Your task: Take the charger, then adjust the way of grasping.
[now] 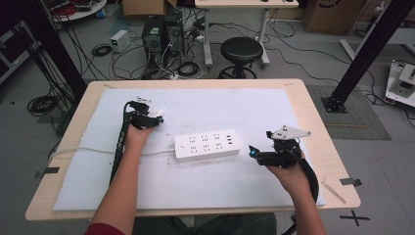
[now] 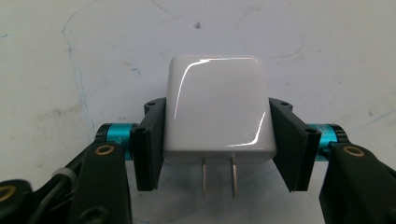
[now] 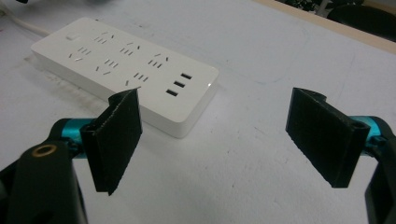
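Note:
A white power strip (image 1: 208,144) lies mid-table on the white mat, its sockets and USB ports facing up; it appears again as the power strip (image 3: 126,70) just beyond my right jaws. My left gripper (image 1: 155,119) sits to the strip's upper left, shut on a glossy white plug adapter (image 2: 217,109). Its two metal prongs (image 2: 218,176) point back toward the camera, and the black pads (image 2: 148,149) press on both of its sides. My right gripper (image 1: 253,152) hovers just right of the strip, open, with nothing between its pads (image 3: 116,135).
The strip's white cord (image 1: 88,150) runs left off the wooden table's edge (image 1: 63,142). A black stool (image 1: 241,51), computer towers and tangled cables stand on the floor beyond the far edge. Black frame posts (image 1: 362,54) rise at both sides.

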`<state>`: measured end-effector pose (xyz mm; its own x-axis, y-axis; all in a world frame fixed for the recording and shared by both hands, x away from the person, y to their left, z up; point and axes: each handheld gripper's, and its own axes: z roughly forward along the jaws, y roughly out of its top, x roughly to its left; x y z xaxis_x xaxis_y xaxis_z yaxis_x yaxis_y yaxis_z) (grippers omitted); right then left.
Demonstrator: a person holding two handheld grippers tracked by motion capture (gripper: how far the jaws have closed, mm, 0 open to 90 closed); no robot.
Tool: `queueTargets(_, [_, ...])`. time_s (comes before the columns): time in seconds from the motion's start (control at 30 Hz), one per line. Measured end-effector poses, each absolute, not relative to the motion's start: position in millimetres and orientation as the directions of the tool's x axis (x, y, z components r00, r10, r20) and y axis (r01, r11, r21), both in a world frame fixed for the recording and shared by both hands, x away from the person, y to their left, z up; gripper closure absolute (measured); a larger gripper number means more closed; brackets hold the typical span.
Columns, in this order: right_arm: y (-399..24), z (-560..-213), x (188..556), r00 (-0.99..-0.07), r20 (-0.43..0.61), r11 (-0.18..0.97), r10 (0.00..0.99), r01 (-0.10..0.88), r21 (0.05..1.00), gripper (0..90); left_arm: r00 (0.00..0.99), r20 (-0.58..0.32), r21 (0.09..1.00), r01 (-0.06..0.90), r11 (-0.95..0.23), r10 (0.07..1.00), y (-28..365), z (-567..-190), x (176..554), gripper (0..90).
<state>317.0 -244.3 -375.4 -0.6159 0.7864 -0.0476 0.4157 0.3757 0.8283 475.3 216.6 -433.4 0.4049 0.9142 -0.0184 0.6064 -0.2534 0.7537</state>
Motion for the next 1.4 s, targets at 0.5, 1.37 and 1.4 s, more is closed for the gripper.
queueTargets(0.5, [-234,-371,327,-0.674,-0.026,0.399,0.738,0.405,0.822,18.7,0.617,0.001,0.831,0.438,-0.344,0.787,229,-372,393,42.5])
queueTargets(1.37, [-230,-361,325,-0.725,0.025,0.409,0.689,0.417,0.812,18.6,0.821,0.109,0.879,0.184,-0.440,0.561,197,-357,316,42.5])
queueTargets(1.4, [-230,-360,325,-0.728,0.043,0.403,0.684,0.426,0.810,18.7,0.829,0.113,0.881,0.171,-0.441,0.547,193,-357,314,42.5])
